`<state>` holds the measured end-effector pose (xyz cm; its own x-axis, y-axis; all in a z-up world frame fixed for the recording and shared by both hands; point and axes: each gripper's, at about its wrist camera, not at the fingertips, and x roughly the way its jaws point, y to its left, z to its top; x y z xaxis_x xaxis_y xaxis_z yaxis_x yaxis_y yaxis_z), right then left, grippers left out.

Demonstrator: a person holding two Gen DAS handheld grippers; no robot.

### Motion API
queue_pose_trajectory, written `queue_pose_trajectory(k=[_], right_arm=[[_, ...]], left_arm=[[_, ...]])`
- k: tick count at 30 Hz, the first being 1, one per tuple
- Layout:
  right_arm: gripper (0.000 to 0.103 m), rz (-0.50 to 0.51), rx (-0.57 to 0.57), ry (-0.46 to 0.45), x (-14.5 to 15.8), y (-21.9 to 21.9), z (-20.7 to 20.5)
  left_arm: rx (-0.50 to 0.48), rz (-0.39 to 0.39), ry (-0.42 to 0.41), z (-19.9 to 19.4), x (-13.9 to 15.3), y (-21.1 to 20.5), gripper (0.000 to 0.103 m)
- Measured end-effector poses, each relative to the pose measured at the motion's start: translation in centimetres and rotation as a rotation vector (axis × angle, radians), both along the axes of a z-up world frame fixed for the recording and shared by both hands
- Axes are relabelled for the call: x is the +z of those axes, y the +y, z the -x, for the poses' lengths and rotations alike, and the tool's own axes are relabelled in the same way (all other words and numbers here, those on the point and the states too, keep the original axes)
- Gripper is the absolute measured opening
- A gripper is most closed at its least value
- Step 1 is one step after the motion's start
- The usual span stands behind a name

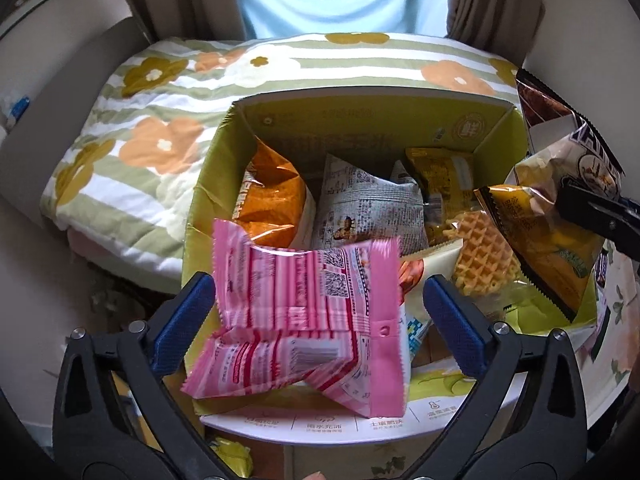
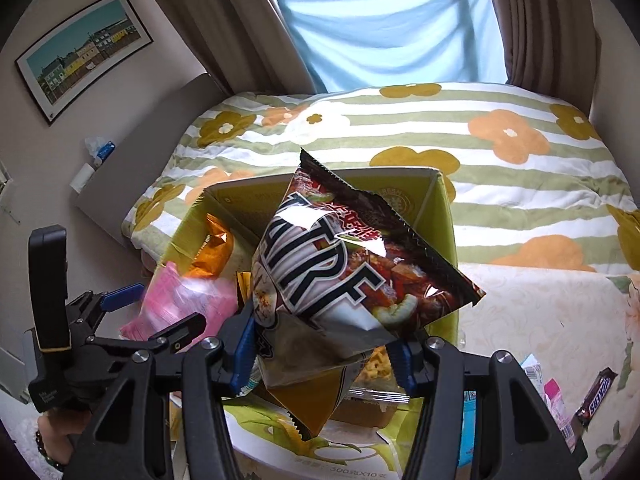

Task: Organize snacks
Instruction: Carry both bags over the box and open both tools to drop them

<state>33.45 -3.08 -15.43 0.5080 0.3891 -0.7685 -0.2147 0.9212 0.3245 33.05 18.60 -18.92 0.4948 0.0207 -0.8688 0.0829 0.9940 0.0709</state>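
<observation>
A yellow-green cardboard box [image 1: 224, 168] stands open below both grippers and holds several snack packs: an orange bag [image 1: 276, 196], a grey printed pack [image 1: 368, 208] and a waffle pack [image 1: 486, 256]. My left gripper [image 1: 316, 308] has its blue pads wide apart; the pink striped pack [image 1: 304, 320] lies between them over the box's near edge, blurred. My right gripper [image 2: 324, 352] is shut on a large dark chip bag [image 2: 340, 272] held above the box [image 2: 444, 240]. The left gripper [image 2: 148, 312] and pink pack [image 2: 188, 304] also show in the right wrist view.
The box rests on a table with a pale floral cloth [image 2: 540, 320], next to a bed with a flowered striped quilt [image 2: 400, 128]. A Snickers bar [image 2: 596, 398] and other small packs [image 2: 556, 404] lie on the cloth at right. Curtains and a window are behind.
</observation>
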Motion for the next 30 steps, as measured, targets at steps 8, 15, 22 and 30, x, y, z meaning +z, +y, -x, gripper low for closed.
queue_pose_trajectory(k=[8, 15, 22, 30], right_arm=[[0.051, 0.015, 0.028, 0.029, -0.1, -0.4, -0.6], [0.053, -0.028, 0.066, 0.058, 0.0, 0.7, -1.6], [0.102, -0.037, 0.014, 0.023, 0.2, 0.1, -1.4], [0.102, 0.061, 0.043, -0.003, 0.9, 0.3, 0.6]], left_arm=[[0.018, 0.011, 0.001, 1.1, 0.3, 0.1, 0.103], [0.027, 0.032, 0.007, 1.6, 1.1, 0.2, 0.103], [0.035, 0.051, 0.0, 2.3, 1.8, 0.4, 0.103], [0.029, 0.058, -0.002, 3.1, 2.2, 0.2, 0.103]])
